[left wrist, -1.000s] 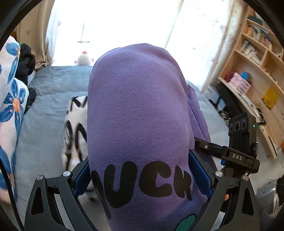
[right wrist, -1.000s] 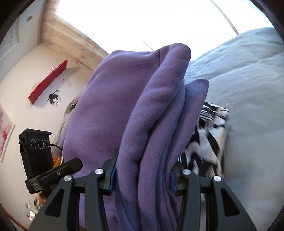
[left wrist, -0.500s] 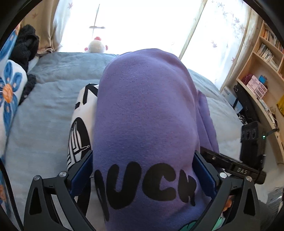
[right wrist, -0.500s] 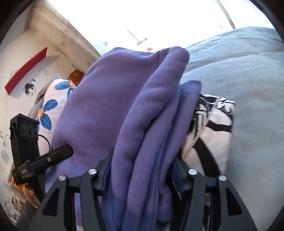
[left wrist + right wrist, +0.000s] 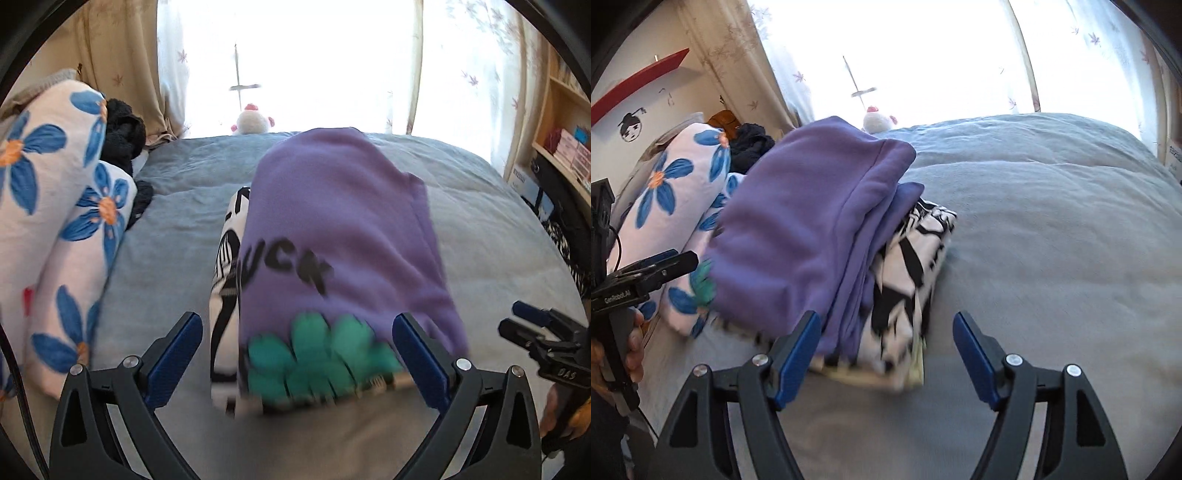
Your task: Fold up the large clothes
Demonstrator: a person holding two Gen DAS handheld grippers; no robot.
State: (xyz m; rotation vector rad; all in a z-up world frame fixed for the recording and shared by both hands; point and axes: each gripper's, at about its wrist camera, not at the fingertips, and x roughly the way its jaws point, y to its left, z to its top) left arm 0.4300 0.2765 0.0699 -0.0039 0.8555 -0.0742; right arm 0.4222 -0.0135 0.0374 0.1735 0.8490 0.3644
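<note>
The left claw (image 5: 297,354) stands wide, its blue pads clear of the cloth on both sides; the near edge of the folded purple sweatshirt (image 5: 340,236) lies between them, untouched. The right claw (image 5: 886,350) has its jaws opening, the left pad just beside the sweatshirt's layered edge, the right pad over bare bedding; no pad presses on the cloth. The sweatshirt, with black lettering and a green print near its front edge, rests on top of a folded black-and-white garment (image 5: 912,258), and both lie on the grey-blue bed (image 5: 1052,229). To the left, a flowered pillow (image 5: 48,206) leans against the bed's side. A white plush toy (image 5: 253,122) sits by the bright window.
</note>
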